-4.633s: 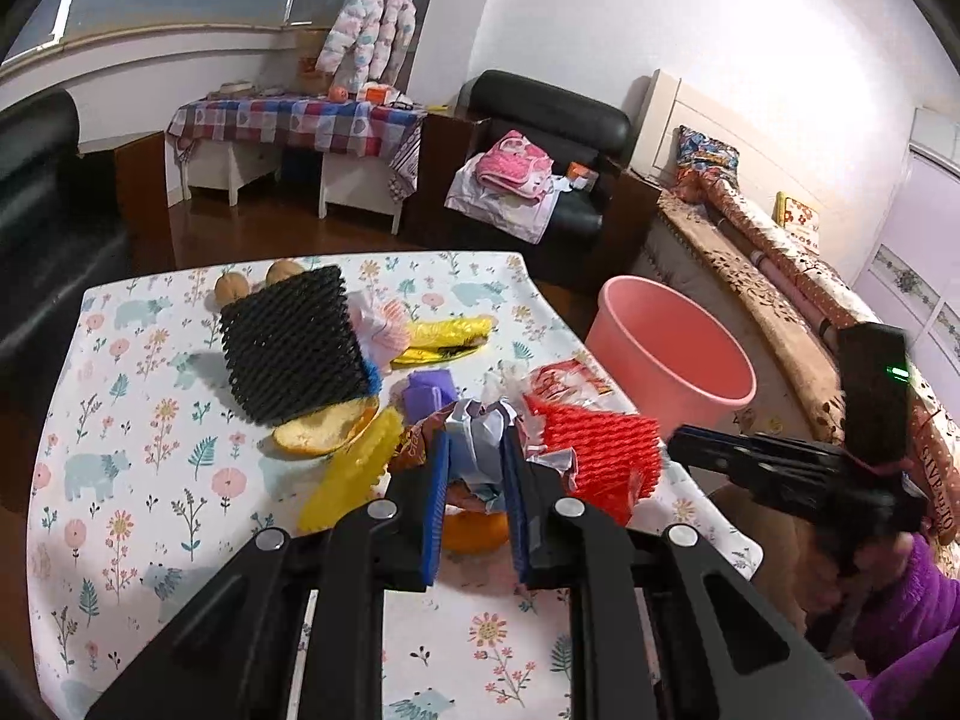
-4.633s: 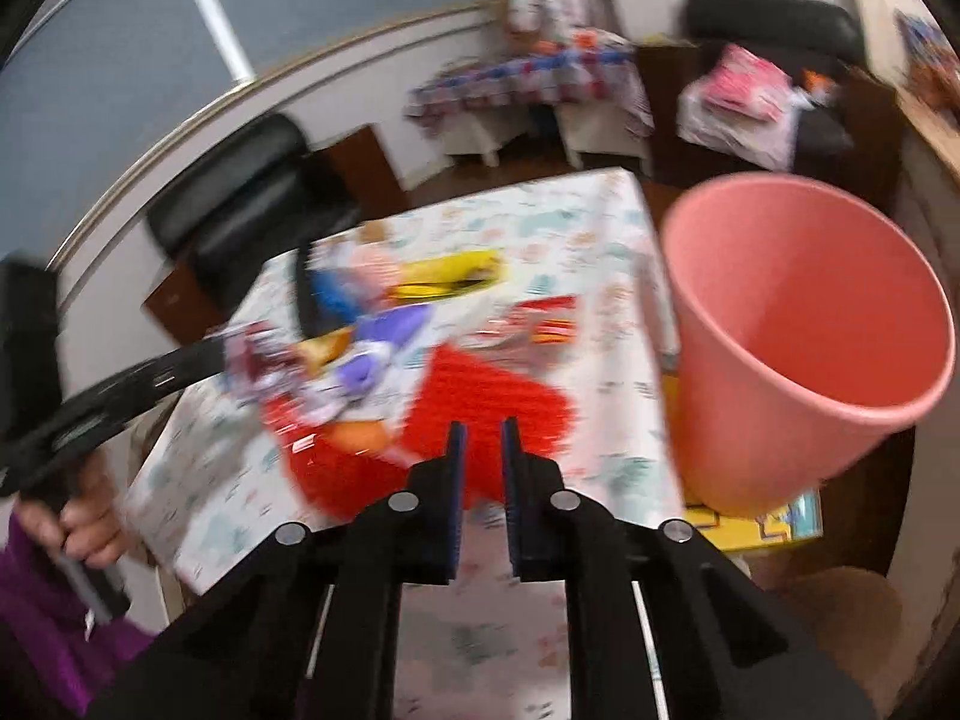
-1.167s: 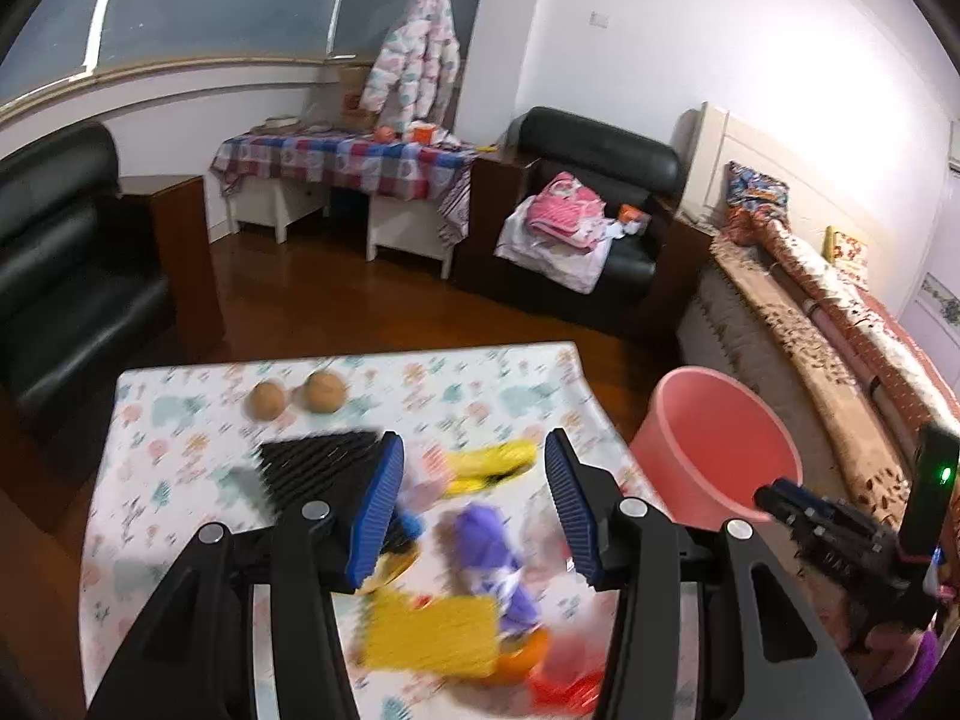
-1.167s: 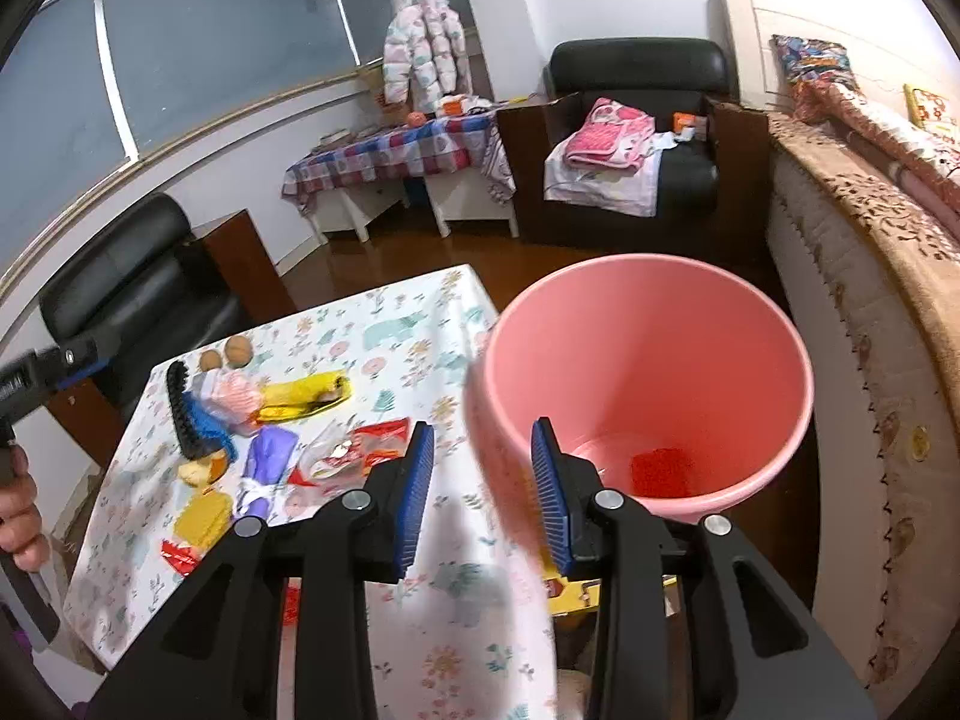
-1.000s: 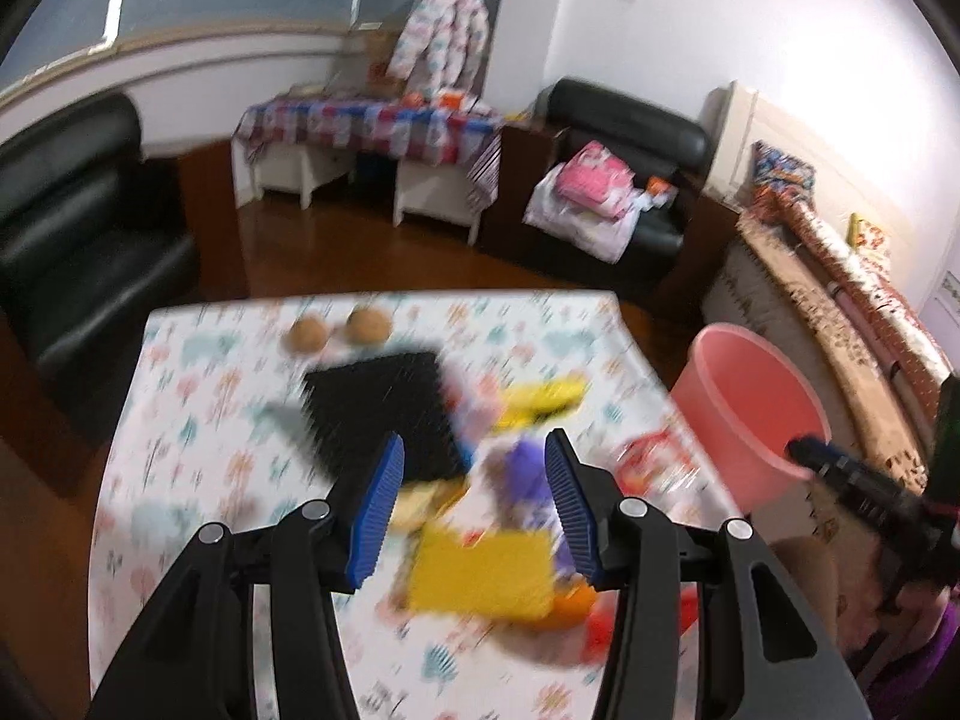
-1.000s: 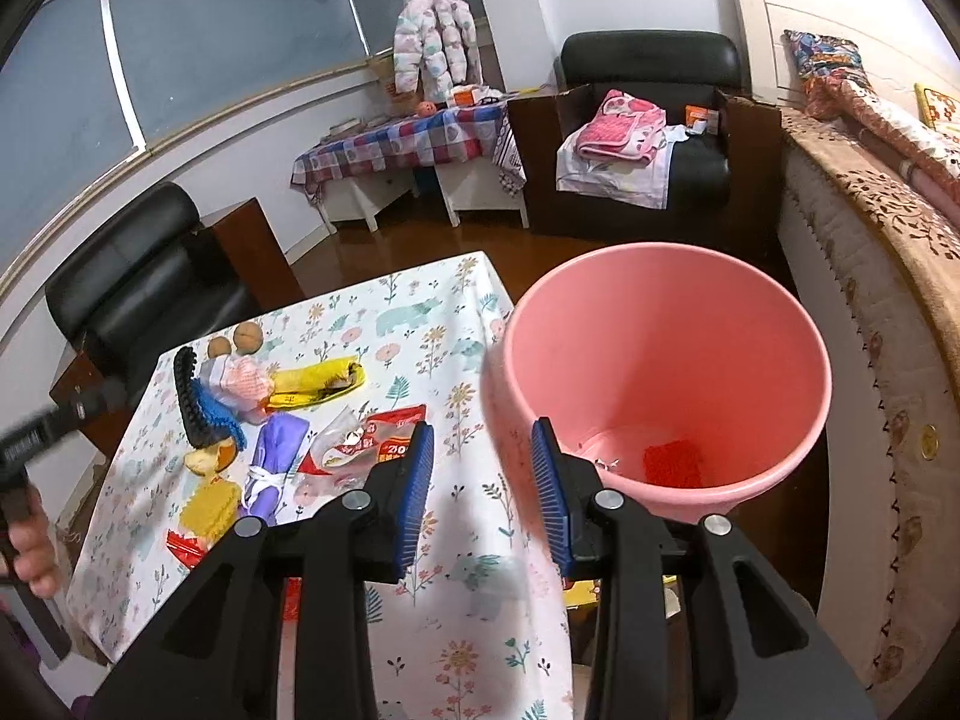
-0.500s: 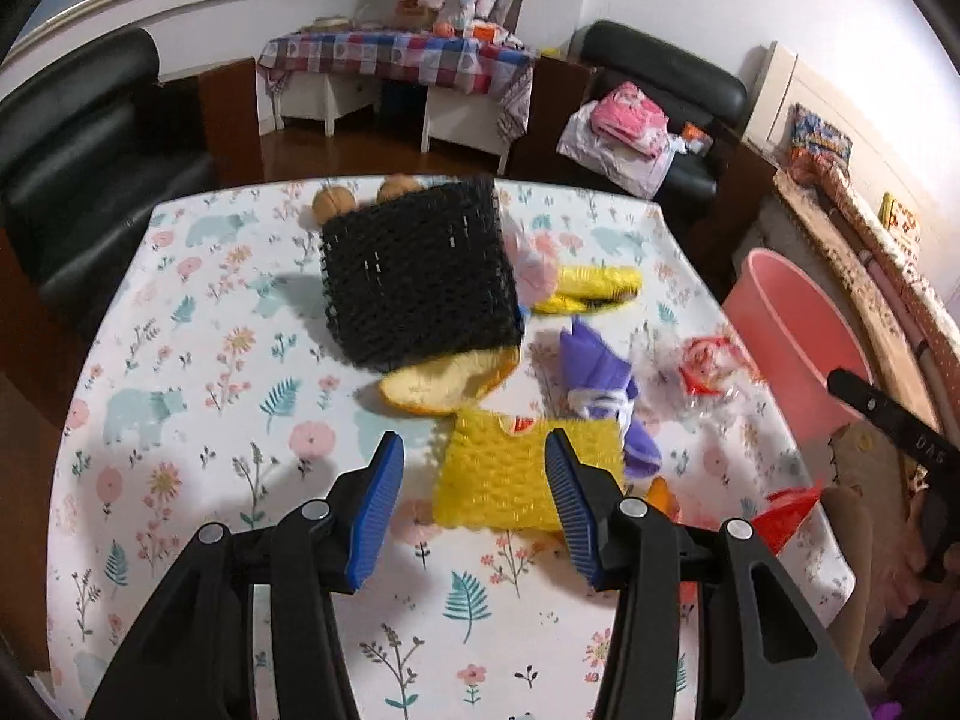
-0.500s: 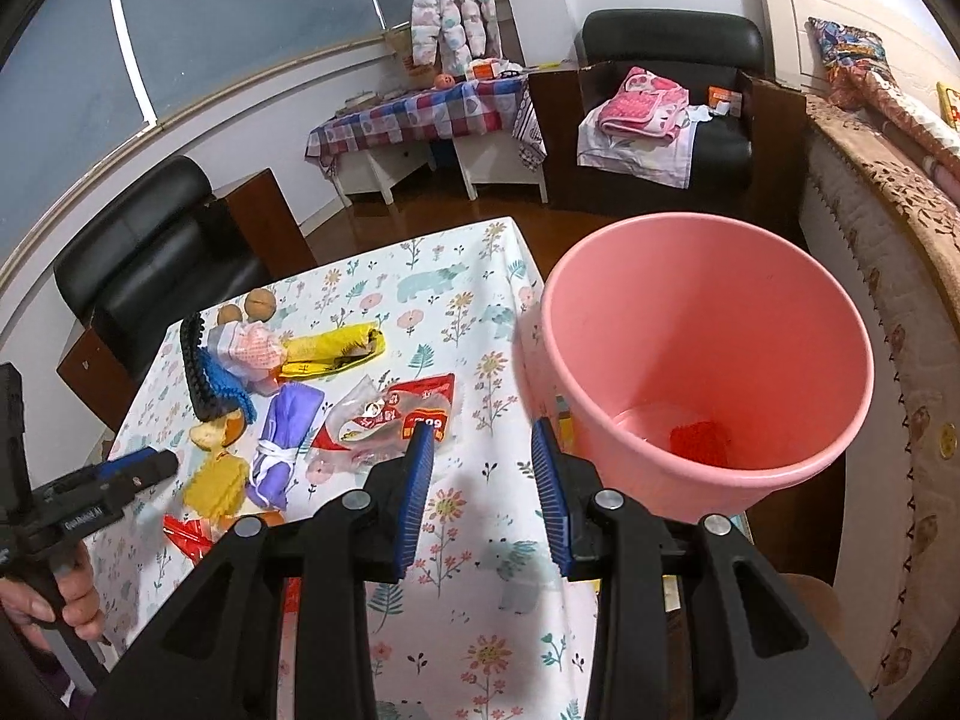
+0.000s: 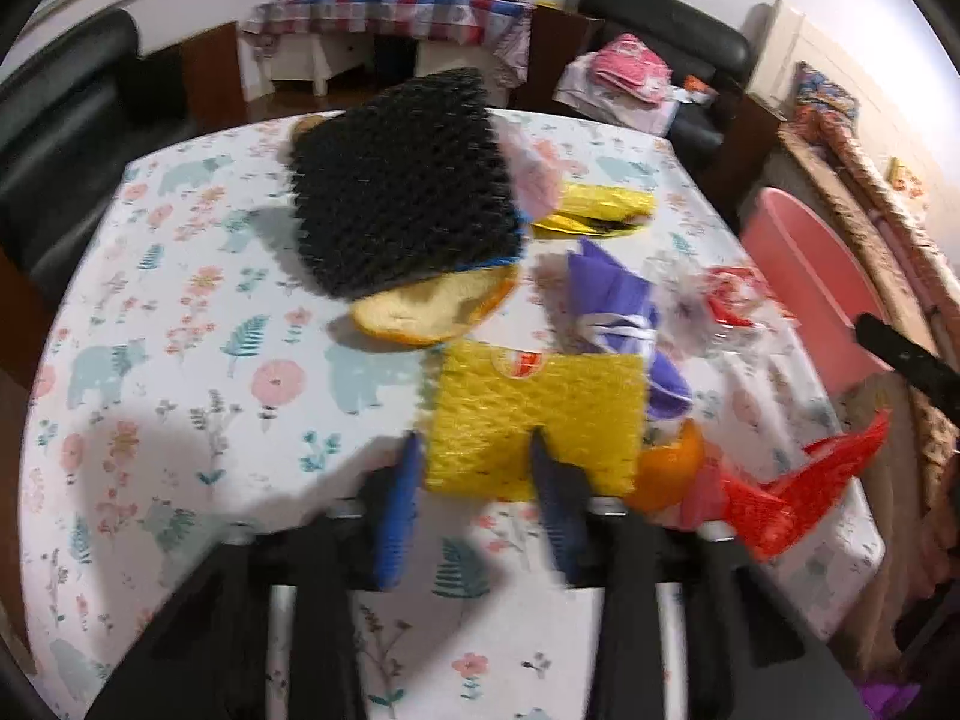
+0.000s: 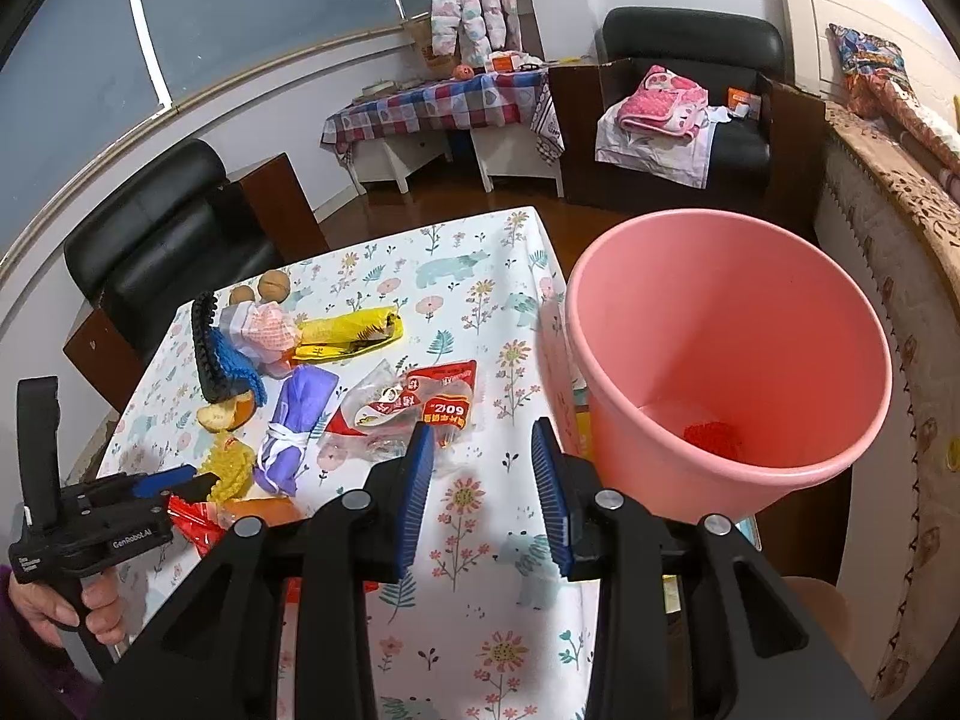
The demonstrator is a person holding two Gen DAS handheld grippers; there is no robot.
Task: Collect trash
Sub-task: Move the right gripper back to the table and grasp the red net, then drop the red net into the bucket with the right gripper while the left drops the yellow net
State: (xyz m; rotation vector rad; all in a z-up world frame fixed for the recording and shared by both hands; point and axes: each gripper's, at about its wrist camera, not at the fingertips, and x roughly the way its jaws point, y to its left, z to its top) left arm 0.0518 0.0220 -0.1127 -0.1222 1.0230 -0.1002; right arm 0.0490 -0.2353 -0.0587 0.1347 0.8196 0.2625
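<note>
Yellow foam net (image 9: pixel 534 414): lay on the bench (image 9: pixel 180 324) near its front edge, just in front of the orange peel (image 9: pixel 432 312) and beside the purple wrapper (image 9: pixel 618 306).
Left claw (image 9: pixel 474 450): its jaws were closing around the near edge of the yellow foam net, the net between the blue pads; the blur hid whether they pressed it.
Right claw (image 10: pixel 480 450): jaws apart and empty, held over the bench edge beside the bin.
Pink bin (image 10: pixel 726 348): stood off the right side of the bench, with a piece of red net (image 10: pixel 714 438) at its bottom.
Black foam net (image 9: pixel 402 186): lay farther back on the bench, partly over the orange peel.
Red-and-clear snack bag (image 10: pixel 414 402): lay flat just beyond the right claw.
Yellow wrapper (image 10: pixel 348 330): lay behind the purple wrapper, near the pink net wad (image 10: pixel 270 324).
Red net scrap (image 9: pixel 804 492): lay at the bench's front right corner, next to an orange peel cup (image 9: pixel 672 468).
Person's hand (image 10: pixel 72 606): gripped the left claw's handle.
</note>
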